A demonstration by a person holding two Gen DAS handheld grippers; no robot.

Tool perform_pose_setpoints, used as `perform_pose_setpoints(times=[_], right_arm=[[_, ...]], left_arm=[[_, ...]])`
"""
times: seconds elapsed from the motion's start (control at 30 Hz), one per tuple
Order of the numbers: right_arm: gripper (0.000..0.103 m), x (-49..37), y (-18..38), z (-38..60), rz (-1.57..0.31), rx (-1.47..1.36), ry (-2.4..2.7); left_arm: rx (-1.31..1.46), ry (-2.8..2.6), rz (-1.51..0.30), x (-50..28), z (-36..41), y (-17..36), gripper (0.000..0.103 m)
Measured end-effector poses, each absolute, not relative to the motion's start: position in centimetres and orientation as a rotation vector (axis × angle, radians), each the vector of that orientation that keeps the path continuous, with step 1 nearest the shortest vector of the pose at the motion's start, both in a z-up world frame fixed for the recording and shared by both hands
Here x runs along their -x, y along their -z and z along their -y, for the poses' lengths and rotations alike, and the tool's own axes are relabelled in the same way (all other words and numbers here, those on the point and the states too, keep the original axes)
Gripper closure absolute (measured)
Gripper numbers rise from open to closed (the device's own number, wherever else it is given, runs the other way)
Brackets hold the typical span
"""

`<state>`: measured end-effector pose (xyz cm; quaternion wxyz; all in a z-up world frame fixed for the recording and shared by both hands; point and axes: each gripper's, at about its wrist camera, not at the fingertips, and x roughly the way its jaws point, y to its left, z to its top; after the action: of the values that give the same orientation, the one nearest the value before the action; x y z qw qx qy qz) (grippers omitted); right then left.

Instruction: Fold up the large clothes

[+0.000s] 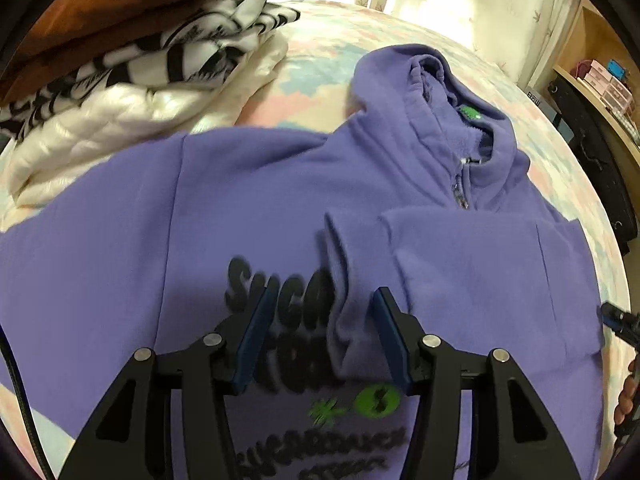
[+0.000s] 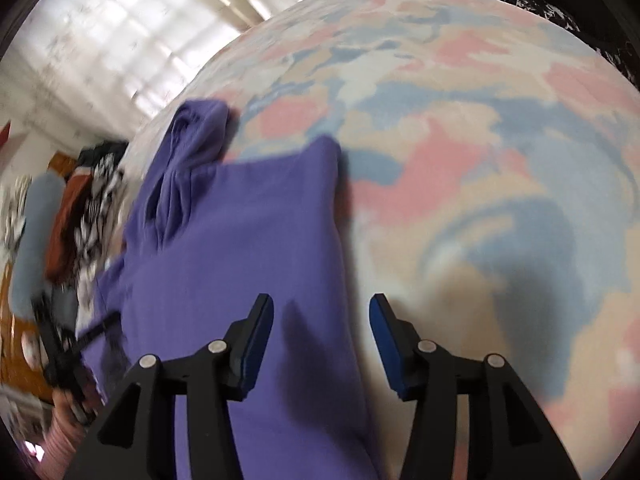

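Item: purple hoodie, front up on the bed, hood toward the far edge. One sleeve already lies across the chest.

Left gripper: jaws apart above the print, empty.

Right gripper: jaws apart over the hoodie's side edge, empty.

Step, judged: mid-fold; the other sleeve needs grasping next.

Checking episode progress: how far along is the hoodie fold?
Early. Done: one sleeve of the purple fleece hoodie lies folded across its chest on the pastel bedspread. In hand: nothing; left gripper and right gripper open. Left: other sleeve, body fold.
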<state>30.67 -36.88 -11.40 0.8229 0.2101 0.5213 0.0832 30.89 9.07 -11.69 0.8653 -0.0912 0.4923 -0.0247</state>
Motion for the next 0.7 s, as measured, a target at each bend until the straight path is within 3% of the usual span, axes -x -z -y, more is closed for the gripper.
perform_pose_setpoints(times=[0.1,0.13,0.2,0.3,0.37,0.43,0.7], right_arm=[[0.055,-29.2,12.6,36.1,-1.133,-0.371,-0.187],[0.078,-28.9,12.8,35.9,-1.130,-0.343,-0.189],[0.086,-28.3,12.3,35.4,-1.102,-0.323,-0.183],[0.087,-27.6,12.2,35.5,-1.072,-0.303,-0.145],[0.084,-27.7,13.3,35.4,-1.110,-0.293,-0.127],[0.071,-27.5,12.4,35.6,-1.118,-0.305,-0.095],[0.070,-26.4,6.8,33.1,-1.003,-0.274,-0.100]], left_arm=[[0.183,0.031,-1.018,-29.9,-9.0,12.2,0.090],[0.192,0.038,-1.018,-29.7,-9.1,12.1,0.099],[0.165,-0.001,-0.991,-29.1,-9.0,11.6,0.100],[0.130,-0.036,-1.025,-28.7,-9.7,12.9,0.099],[0.150,-0.032,-1.017,-28.1,-10.4,12.6,0.099],[0.157,-0.047,-1.014,-27.5,-10.8,11.5,0.094],[0.136,0.028,-0.966,-26.6,-7.7,7.5,0.088]])
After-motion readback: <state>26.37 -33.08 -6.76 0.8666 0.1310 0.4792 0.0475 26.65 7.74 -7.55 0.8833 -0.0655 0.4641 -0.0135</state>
